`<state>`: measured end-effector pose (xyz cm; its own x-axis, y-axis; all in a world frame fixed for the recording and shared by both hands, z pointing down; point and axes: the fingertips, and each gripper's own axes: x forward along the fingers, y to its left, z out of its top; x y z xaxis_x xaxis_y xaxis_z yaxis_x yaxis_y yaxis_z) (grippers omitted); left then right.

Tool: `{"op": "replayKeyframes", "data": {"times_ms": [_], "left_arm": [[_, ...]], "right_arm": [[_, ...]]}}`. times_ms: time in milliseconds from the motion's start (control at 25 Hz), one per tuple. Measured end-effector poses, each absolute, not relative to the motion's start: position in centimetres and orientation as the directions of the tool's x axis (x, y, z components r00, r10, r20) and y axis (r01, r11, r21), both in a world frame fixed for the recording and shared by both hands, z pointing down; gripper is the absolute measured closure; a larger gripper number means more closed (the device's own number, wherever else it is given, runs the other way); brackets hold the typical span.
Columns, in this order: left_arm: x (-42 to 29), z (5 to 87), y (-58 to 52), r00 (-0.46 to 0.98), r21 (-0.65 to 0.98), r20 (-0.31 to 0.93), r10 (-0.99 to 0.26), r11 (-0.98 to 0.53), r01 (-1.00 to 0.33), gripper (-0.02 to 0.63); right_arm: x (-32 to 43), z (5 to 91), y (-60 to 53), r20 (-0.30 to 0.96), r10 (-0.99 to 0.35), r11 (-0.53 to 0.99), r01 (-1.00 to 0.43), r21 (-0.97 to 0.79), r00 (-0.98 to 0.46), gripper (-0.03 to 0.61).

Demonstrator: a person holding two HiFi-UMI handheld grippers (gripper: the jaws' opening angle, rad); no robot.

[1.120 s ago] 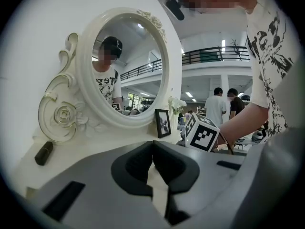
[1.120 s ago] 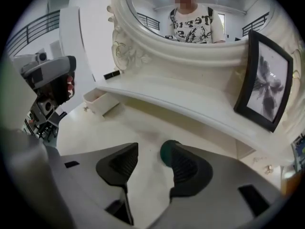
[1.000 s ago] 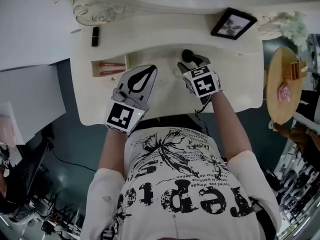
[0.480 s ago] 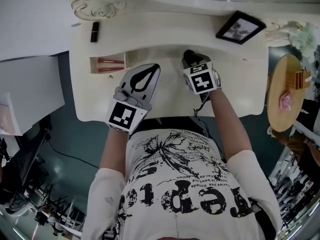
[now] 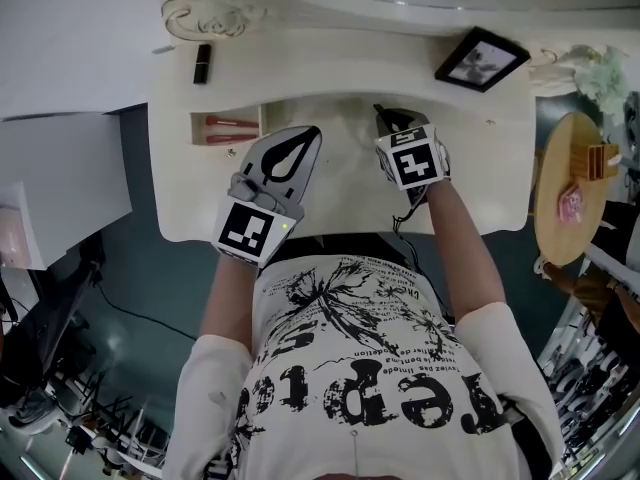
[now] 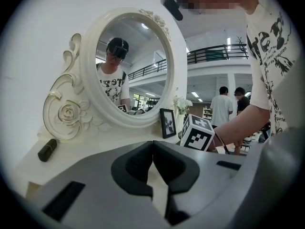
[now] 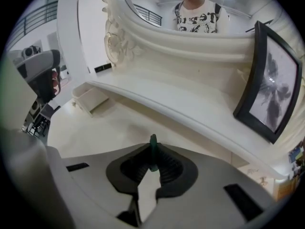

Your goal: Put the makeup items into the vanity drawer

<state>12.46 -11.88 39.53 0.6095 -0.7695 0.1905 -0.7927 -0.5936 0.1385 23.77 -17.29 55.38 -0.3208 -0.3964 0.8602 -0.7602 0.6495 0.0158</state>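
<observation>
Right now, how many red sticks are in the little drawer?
2. Both lie side by side in the open drawer: the far red stick and the near red stick. Others may be hidden deeper inside.

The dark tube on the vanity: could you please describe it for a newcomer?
Find the white vanity with its oval mirror. At its left end, by the carved rose, lies the tube. It is dark; the items in the drawer are pink.

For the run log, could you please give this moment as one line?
right gripper: closing on thin dark-green item | left gripper: shut, empty | drawer: open
</observation>
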Motion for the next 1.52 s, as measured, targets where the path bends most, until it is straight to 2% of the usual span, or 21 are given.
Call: {"op": "replayKeyframes", "data": {"times_ms": [200, 360, 720, 920, 1040, 1120, 1360, 1400, 1440, 1520], "left_arm": [[10.2, 38.0, -11.1, 0.602, 0.111, 0.167, -0.781, -0.592, -0.798, 0.600], [7.3, 37.7, -9.8, 0.594, 0.088, 0.216, -0.775, -0.591, -0.802, 0.600], [-1.8, 36.1, -7.3, 0.499, 0.079, 0.175, -0.849, -0.493, -0.866, 0.600], [-6.8, 36.5, -5.9, 0.439, 0.099, 0.162, -0.884, -0.428, -0.899, 0.600], [-9.0, 37.3, -4.6, 0.425, 0.084, 0.215, -0.879, -0.417, -0.905, 0.600], [-10.1, 37.1, -4.2, 0.406, 0.091, 0.191, -0.894, -0.396, -0.914, 0.600], [-12.3, 37.2, -3.1, 0.389, 0.080, 0.214, -0.896, -0.381, -0.921, 0.600], [-12.4, 37.0, -3.1, 0.391, 0.082, 0.206, -0.897, -0.382, -0.921, 0.600], [-12.4, 36.8, -3.1, 0.394, 0.084, 0.198, -0.897, -0.385, -0.919, 0.600], [-12.3, 36.6, -3.2, 0.406, 0.082, 0.194, -0.893, -0.397, -0.914, 0.600]], "right_arm": [[18.9, 51.8, -16.2, 0.831, -0.367, 0.712, -0.701, -0.039, -0.418, 0.528], [14.4, 49.4, -15.6, 0.805, -0.367, 0.749, -0.661, -0.041, -0.467, 0.526], [2.7, 47.2, -12.5, 0.764, -0.287, 0.854, -0.516, -0.069, -0.577, 0.525], [-3.2, 47.4, -10.7, 0.756, -0.241, 0.903, -0.427, -0.056, -0.609, 0.523], [-5.4, 48.0, -10.4, 0.761, -0.243, 0.908, -0.418, -0.041, -0.602, 0.520], [-6.2, 48.6, -10.4, 0.769, -0.251, 0.902, -0.430, -0.034, -0.588, 0.512], [-7.5, 49.2, -9.9, 0.784, -0.235, 0.898, -0.437, -0.052, -0.575, 0.445], [-7.7, 49.1, -9.7, 0.780, -0.231, 0.897, -0.439, -0.062, -0.582, 0.369], [-7.8, 48.9, -9.6, 0.777, -0.225, 0.895, -0.440, -0.074, -0.588, 0.320], [-7.8, 48.6, -9.3, 0.774, -0.219, 0.894, -0.440, -0.085, -0.594, 0.307]]}}
